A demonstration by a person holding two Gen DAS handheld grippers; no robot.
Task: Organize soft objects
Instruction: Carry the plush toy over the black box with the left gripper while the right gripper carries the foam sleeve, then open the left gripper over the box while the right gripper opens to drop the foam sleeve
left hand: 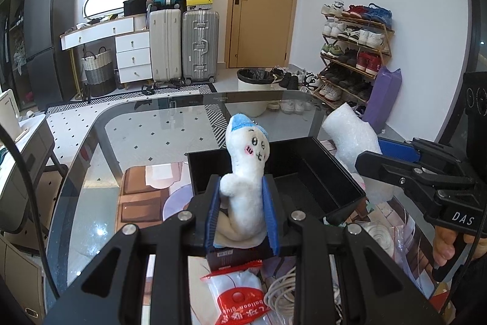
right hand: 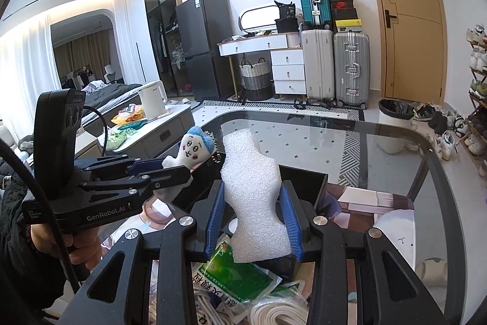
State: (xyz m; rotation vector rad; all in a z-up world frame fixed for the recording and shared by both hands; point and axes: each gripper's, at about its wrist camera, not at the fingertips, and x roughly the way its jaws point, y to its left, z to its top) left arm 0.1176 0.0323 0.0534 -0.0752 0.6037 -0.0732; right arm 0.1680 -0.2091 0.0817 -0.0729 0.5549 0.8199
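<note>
Your left gripper squeezes the white plush doll with blue hair; your right gripper squeezes the white foam piece. Both must go into the empty black box.

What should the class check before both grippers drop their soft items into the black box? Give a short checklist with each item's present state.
1. Left gripper clamps the white plush toy: ok.
2. Right gripper clamps the white foam piece: ok.
3. Black box open on top: ok.
4. Box interior free of objects: ok as far as visible.
5. Both items directly over the box opening: cannot tell.
6. The grippers stand apart: ok.
</note>
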